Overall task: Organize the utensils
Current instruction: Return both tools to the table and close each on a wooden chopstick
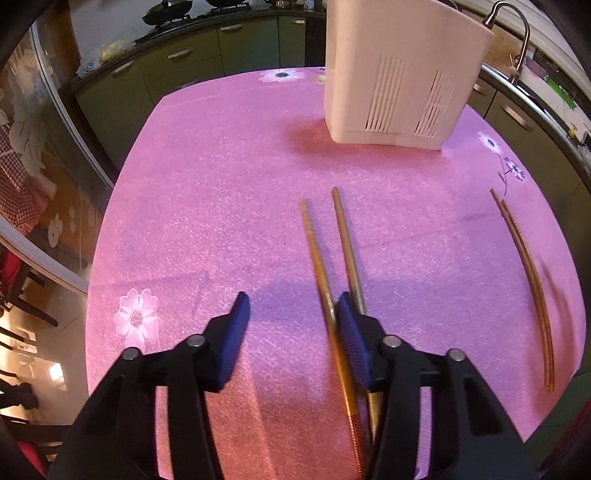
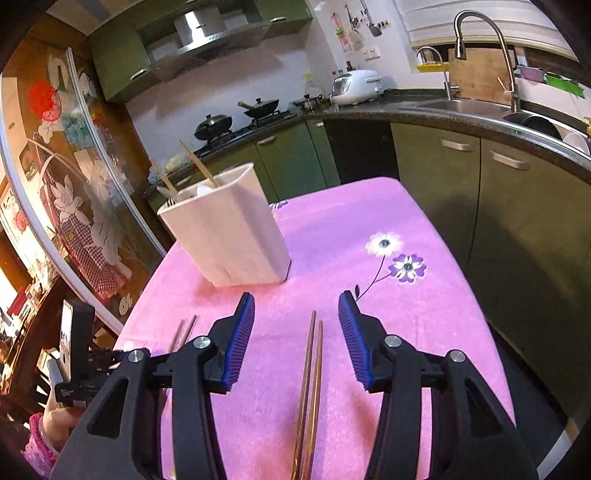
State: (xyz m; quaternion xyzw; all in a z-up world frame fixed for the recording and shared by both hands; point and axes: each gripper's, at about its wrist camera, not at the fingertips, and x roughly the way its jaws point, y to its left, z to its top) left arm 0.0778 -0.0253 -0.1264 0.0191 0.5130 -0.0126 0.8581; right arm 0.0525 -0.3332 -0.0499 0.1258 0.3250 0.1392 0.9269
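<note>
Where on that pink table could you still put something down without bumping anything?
The widest bare stretch is the pink tablecloth left of the nearer chopstick pair, reaching up to the white utensil holder. A narrower strip lies between that pair and the second pair. It is crowded around both open grippers, each over chopsticks.

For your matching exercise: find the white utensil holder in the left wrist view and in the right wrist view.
Left wrist: the white utensil holder stands top centre-right, at the pink cloth's far end.
Right wrist: left of centre, utensils sticking out of it.
Shared landmark: the curved tap, top right in both views.
</note>
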